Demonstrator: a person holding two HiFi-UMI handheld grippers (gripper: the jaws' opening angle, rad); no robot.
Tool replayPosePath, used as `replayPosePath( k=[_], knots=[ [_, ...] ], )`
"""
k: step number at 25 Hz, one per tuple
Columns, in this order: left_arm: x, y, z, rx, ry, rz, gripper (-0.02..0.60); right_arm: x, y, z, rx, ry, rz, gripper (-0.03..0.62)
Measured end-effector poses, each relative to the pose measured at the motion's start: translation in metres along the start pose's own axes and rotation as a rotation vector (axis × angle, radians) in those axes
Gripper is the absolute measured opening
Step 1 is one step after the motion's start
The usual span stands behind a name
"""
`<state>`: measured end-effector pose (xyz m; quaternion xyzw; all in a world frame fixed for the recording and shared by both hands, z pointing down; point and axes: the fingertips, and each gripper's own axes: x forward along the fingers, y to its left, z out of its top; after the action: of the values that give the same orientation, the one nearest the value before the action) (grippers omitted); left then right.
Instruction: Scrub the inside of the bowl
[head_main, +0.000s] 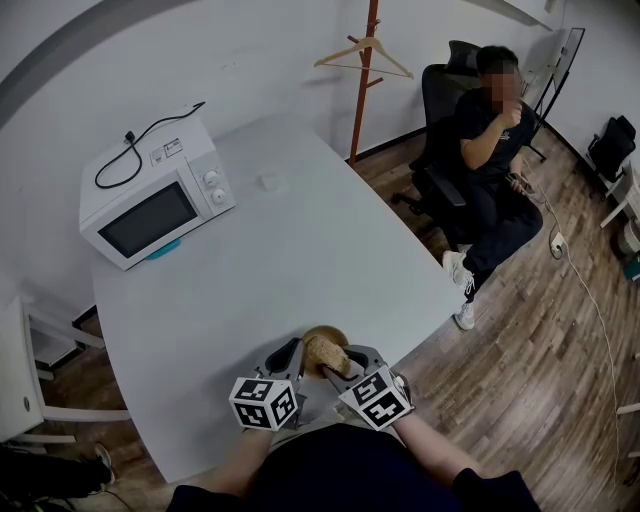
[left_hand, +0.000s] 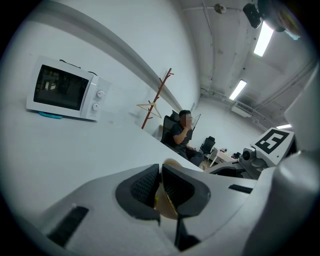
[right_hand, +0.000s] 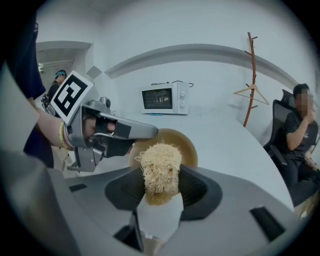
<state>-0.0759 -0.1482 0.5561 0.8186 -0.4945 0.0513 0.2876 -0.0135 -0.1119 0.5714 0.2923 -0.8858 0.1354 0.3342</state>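
Clamping a fibrous scrubber (right_hand: 159, 167), the right claw (right_hand: 161, 187) faces a round bowl (right_hand: 186, 147) the left claw (left_hand: 161, 186) pinches.

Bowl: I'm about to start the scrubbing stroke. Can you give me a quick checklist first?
1. Left gripper jaws closed on the rim of the bowl: ok.
2. Right gripper jaws clamped on the scrubber: ok.
3. Scrubber touching the bowl's inside: cannot tell; it sits right at the opening.
4. Table near the bowl free of obstacles: ok; the microwave stands at the far end.
5. Seated person away from the work: ok, beyond the table's far side.
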Motion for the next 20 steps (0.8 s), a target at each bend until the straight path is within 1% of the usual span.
replayPosePath(
  k=[2, 6, 9, 13, 17, 20],
  knots=[
    [0.0, 0.0, 0.0, 0.001, -0.001, 0.001, 0.031, 0.0, -0.003, -0.001, 0.024, -0.006, -0.007, 0.179],
    [0.0, 0.0, -0.001, 0.008, 0.003, 0.001, 0.031, -0.001, -0.014, 0.001, 0.025, -0.007, -0.027, 0.179],
    [0.0, 0.0, 0.0, 0.017, 0.009, 0.004, 0.031, -0.003, -0.018, 0.006, 0.034, -0.01, -0.024, 0.179],
    [0.001, -0.001, 0.0, 0.01, 0.01, -0.003, 0.031, -0.004, -0.02, 0.015, 0.032, -0.02, -0.018, 0.179],
    [0.003, -0.004, 0.0, 0.01, 0.012, -0.015, 0.031, -0.001, -0.013, 0.02, 0.003, -0.023, -0.012, 0.179],
    [0.002, -0.005, 0.0, 0.01, 0.014, -0.018, 0.031, 0.0, -0.006, 0.022, -0.045, -0.013, -0.007, 0.179]
  ],
)
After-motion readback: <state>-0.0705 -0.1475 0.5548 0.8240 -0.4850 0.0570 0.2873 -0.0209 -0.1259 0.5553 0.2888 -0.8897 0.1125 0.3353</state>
